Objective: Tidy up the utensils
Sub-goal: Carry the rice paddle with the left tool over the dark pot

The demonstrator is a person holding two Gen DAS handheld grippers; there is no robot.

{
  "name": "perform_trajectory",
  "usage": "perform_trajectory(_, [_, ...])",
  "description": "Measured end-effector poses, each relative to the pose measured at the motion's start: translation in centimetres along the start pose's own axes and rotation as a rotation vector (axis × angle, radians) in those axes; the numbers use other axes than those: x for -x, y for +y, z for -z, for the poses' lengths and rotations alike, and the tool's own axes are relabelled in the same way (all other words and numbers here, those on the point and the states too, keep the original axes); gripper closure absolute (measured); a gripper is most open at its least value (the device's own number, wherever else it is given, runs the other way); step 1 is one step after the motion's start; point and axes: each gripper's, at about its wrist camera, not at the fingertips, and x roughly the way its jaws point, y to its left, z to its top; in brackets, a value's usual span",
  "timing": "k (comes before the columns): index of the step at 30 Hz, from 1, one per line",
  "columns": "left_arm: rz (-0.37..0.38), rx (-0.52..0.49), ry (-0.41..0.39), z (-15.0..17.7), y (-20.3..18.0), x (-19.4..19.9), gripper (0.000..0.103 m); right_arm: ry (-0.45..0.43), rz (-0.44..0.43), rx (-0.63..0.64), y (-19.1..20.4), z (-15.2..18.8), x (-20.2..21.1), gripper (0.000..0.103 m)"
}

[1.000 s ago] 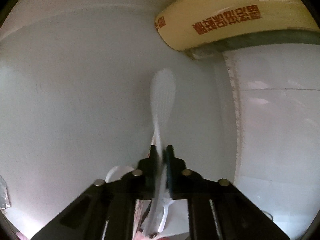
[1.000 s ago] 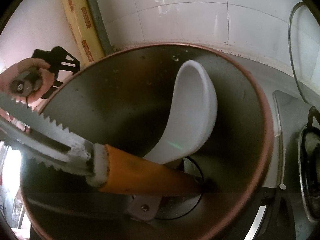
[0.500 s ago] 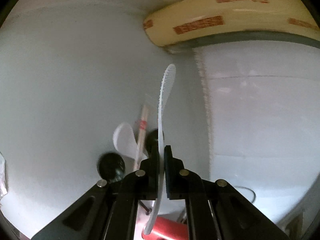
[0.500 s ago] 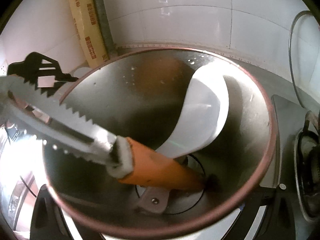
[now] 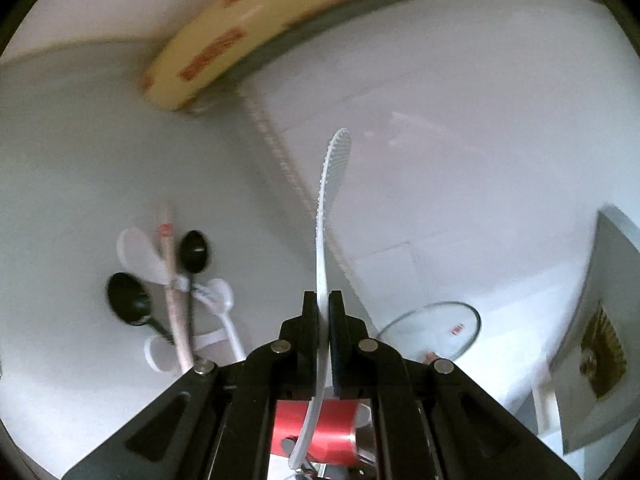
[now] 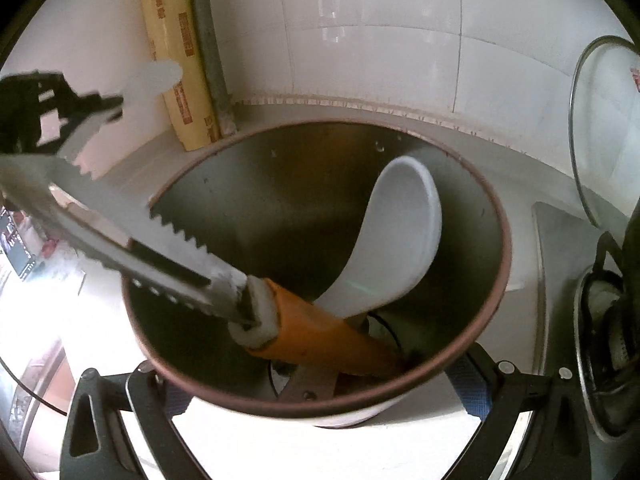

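Now the left gripper [image 5: 323,312] is clamped tight on a thin white plastic rice paddle [image 5: 329,216], dimpled blade sticking up past the tips. Below-left of it – black & white plastic spoons [image 5: 168,280] lie on the white counter [image 5: 72,208]. Right gripper [image 6: 320,412] grips a round steel-lined utensil pot [image 6: 494,280] w/ a white ladle [image 6: 400,240] and orange-handled serrated tongs [image 6: 208,276] inside.

**Left gripper pinching the white rice paddle**

Your left gripper [image 5: 323,312] sits at lower centre, jaws clamped on a white rice paddle [image 5: 330,200] seen edge-on, its dimpled head reaching toward mid-frame. At lower left, black spoons [image 5: 127,298], white spoons [image 5: 140,254] and wrapped chopsticks [image 5: 172,280] lie in a heap on the pale counter [image 5: 80,160]. A glass lid [image 5: 434,330] shows lower right.
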Motion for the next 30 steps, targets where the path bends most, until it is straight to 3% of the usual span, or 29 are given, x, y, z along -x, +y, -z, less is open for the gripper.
perform_trajectory(8, [0.077, -0.183, 0.015, 1.4, -5.1, -2.0, 0.098, -0.010, -0.011, 0.003, 0.4, -1.1, -0.8, 0.000])
perform_trajectory(14, [0.103, -0.295, 0.113, 3.4, -7.6, -6.0, 0.098, -0.011, -0.022, 0.003, 0.1, -0.9, -0.6, 0.000])
perform_trajectory(21, [0.153, -0.370, 0.226, 5.2, -9.3, -10.0, 0.098, -0.007, -0.031, 0.012, 0.1, -0.8, -0.6, 0.000])
perform_trajectory(30, [0.172, -0.414, 0.300, 6.8, -9.5, -12.3, 0.098, -0.002, -0.033, 0.009, -0.5, -0.9, -0.7, 0.000])
